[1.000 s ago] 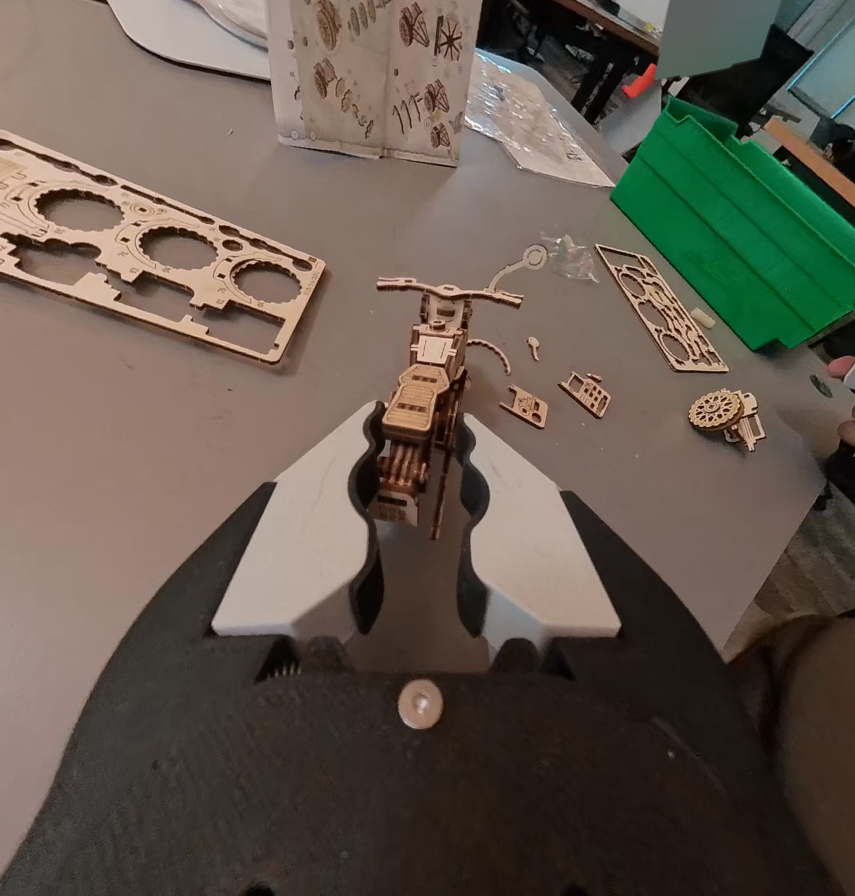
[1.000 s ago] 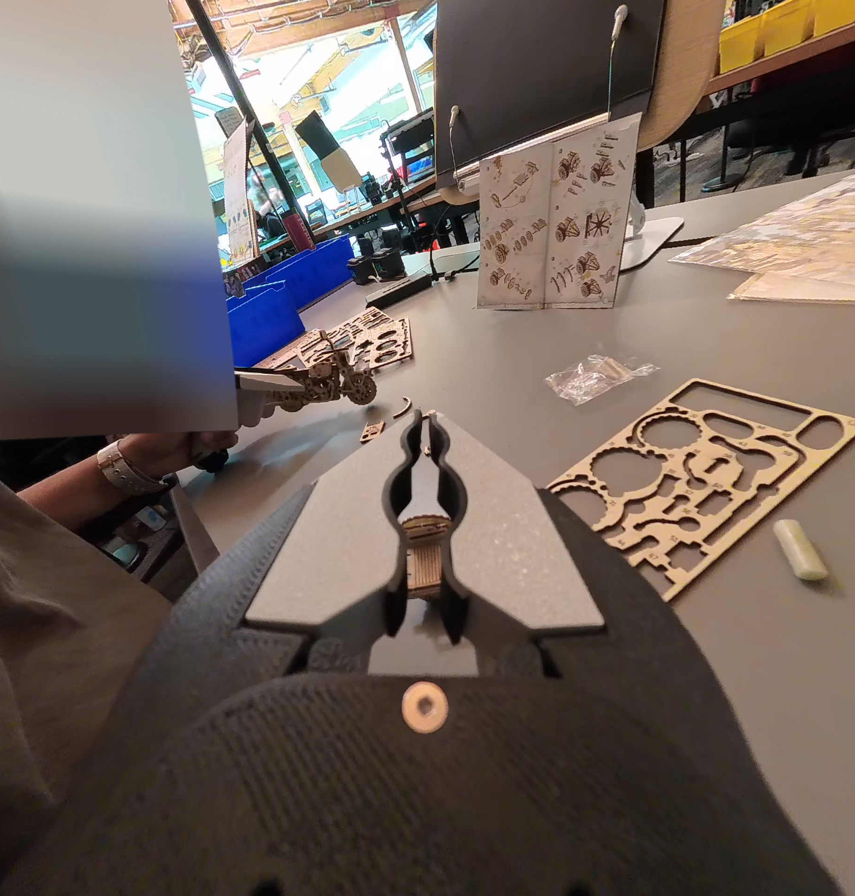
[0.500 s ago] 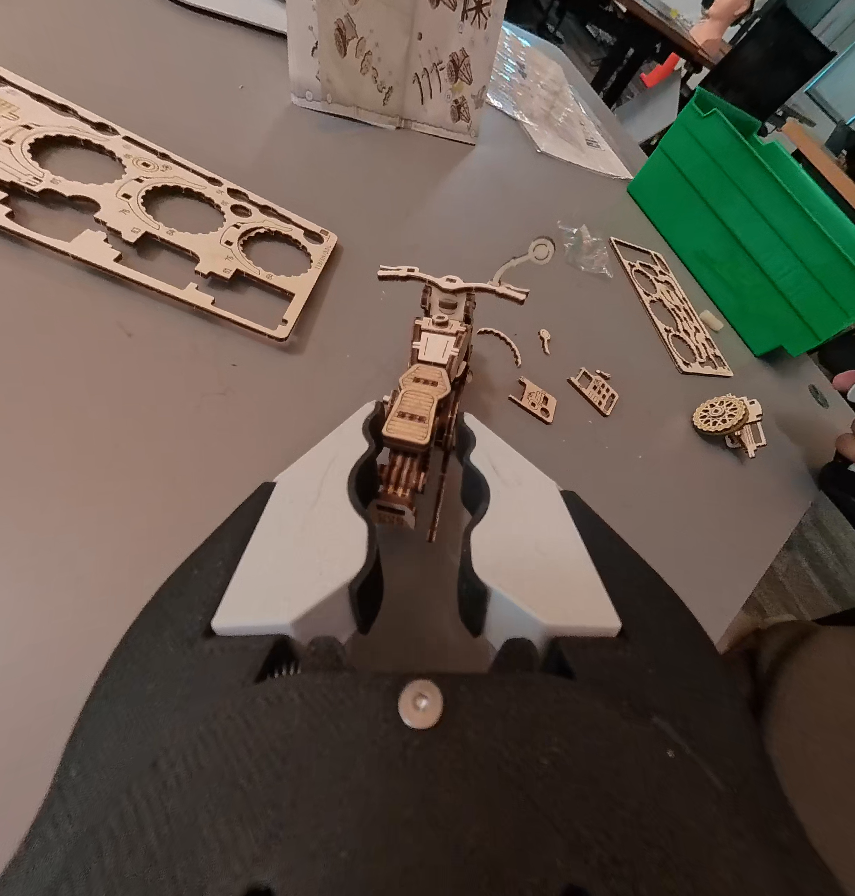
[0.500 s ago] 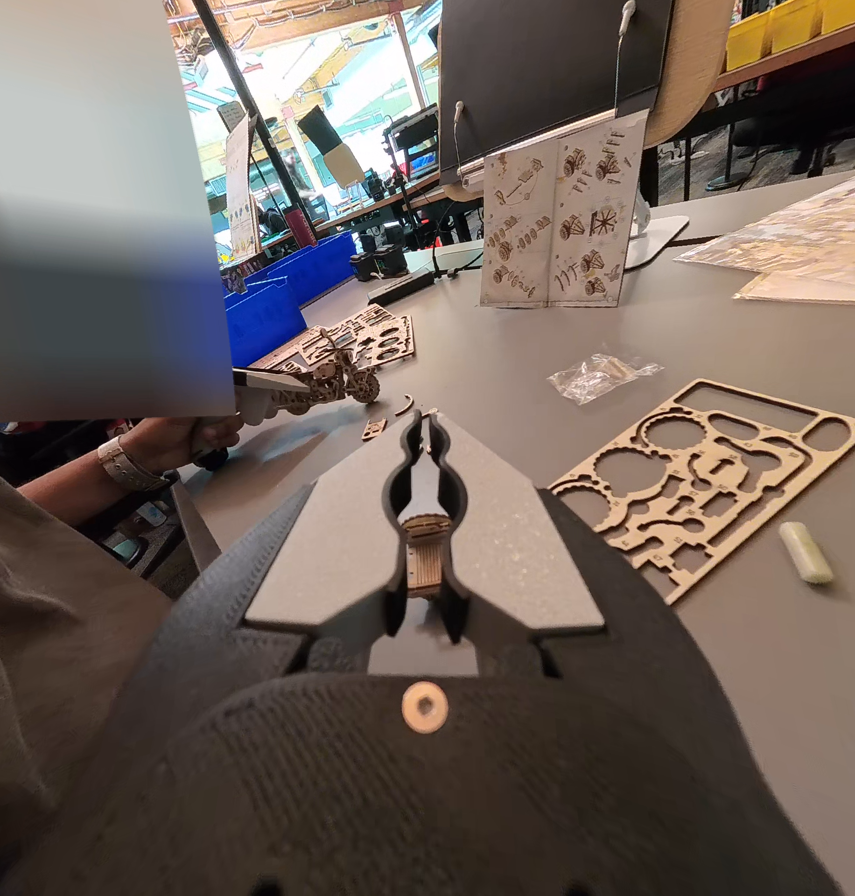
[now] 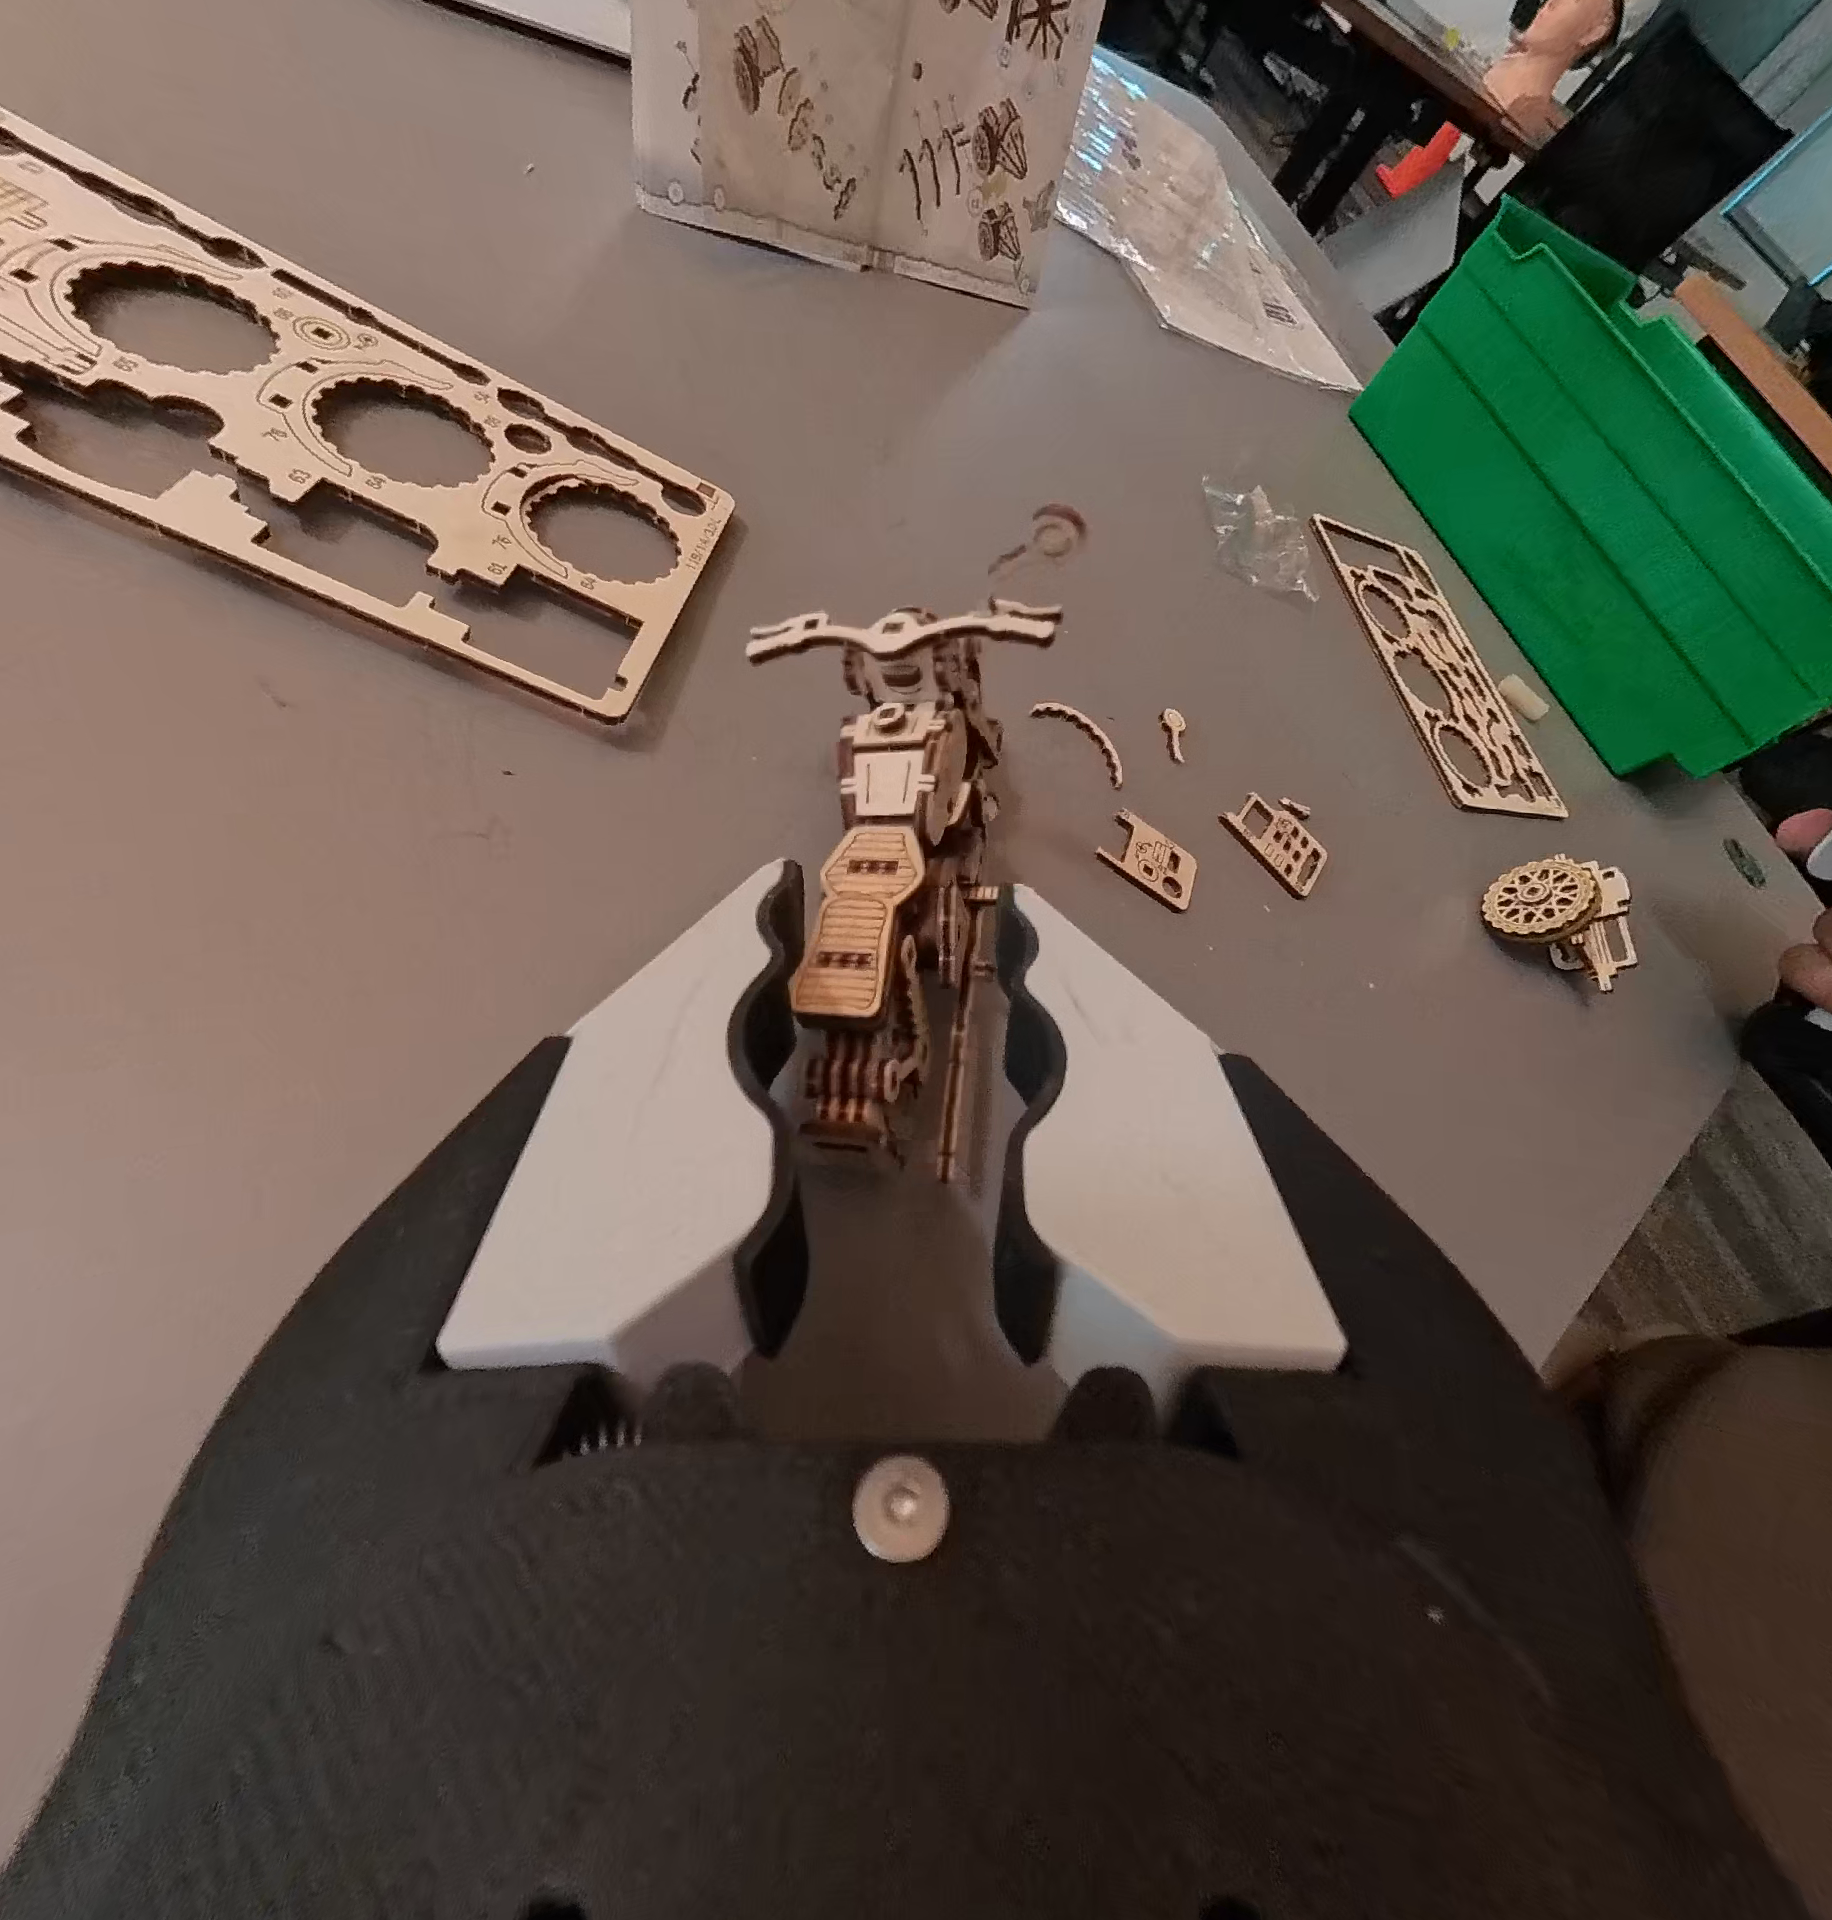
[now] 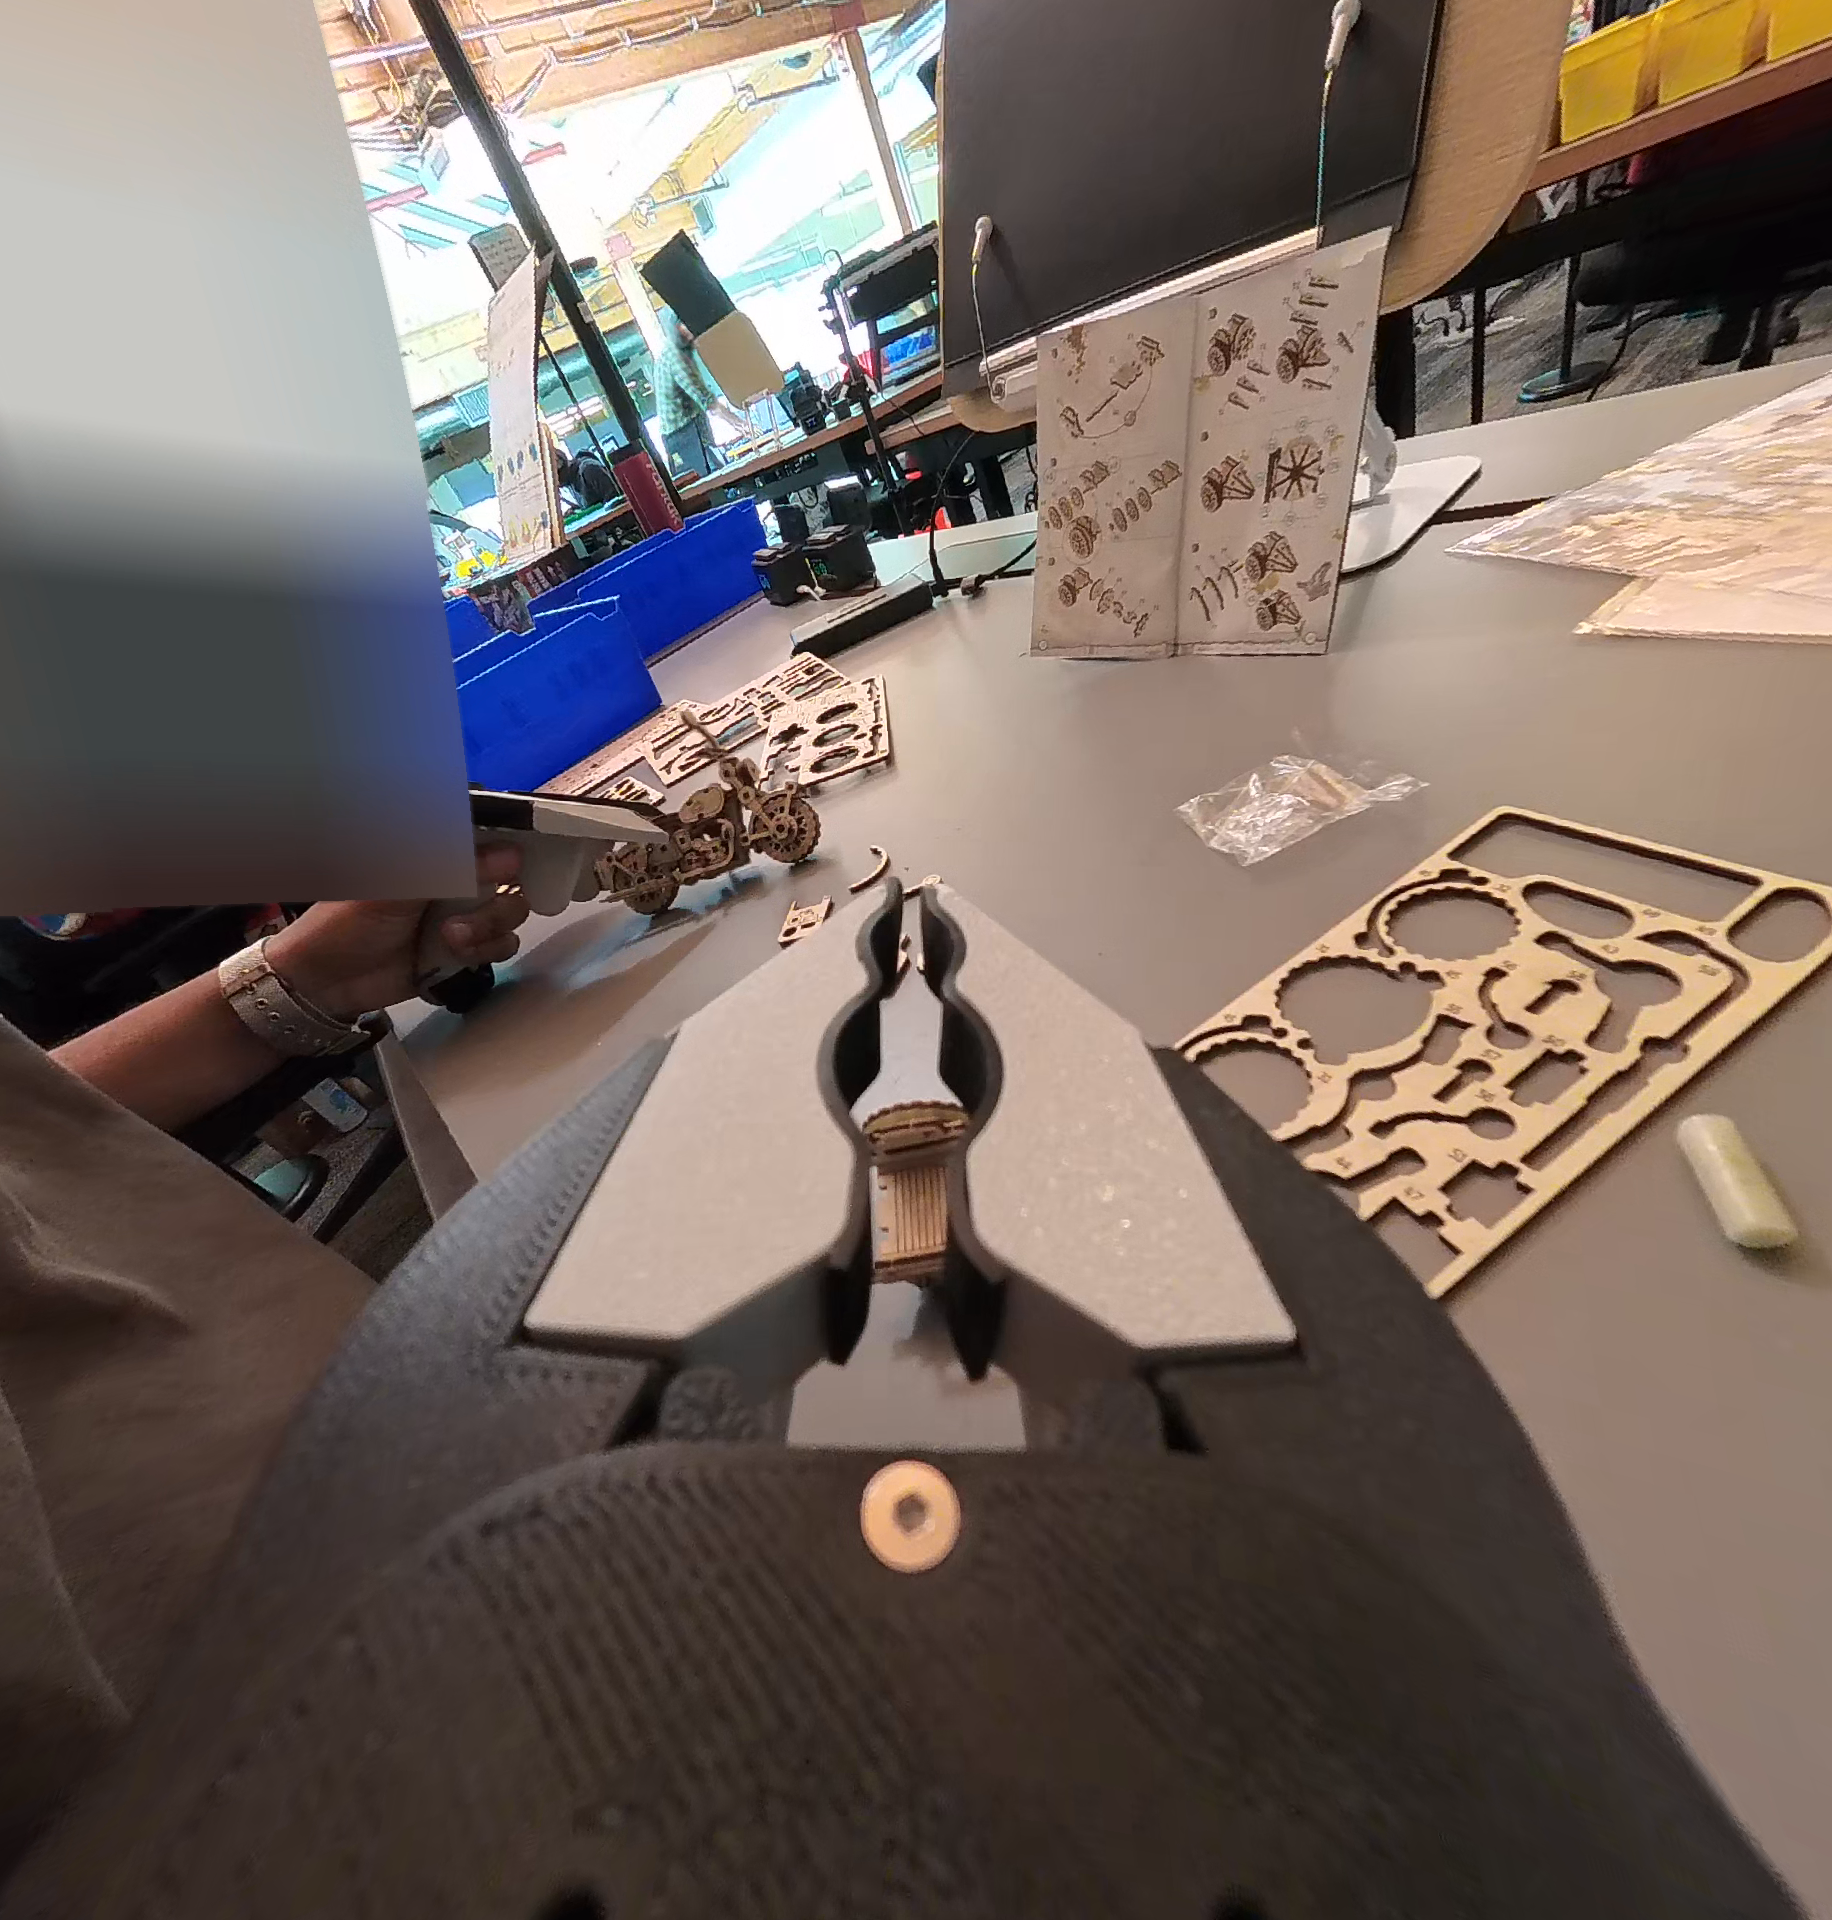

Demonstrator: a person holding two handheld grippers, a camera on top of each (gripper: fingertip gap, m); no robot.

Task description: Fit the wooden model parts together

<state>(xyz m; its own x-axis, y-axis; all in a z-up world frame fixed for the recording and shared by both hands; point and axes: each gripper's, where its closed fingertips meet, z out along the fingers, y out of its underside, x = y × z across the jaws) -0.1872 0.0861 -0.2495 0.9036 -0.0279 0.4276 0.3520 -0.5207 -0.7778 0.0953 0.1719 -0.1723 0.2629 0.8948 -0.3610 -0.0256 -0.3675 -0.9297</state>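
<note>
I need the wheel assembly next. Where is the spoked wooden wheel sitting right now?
In the left wrist view the spoked wooden wheel lies on the grey table far right near its edge, beyond the two small flat panels, below the green bin.

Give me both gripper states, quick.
Left gripper: closed on the rear of the wooden motorcycle model.
Right gripper: closed on a small ribbed wooden part, deep between its fingers.
</note>
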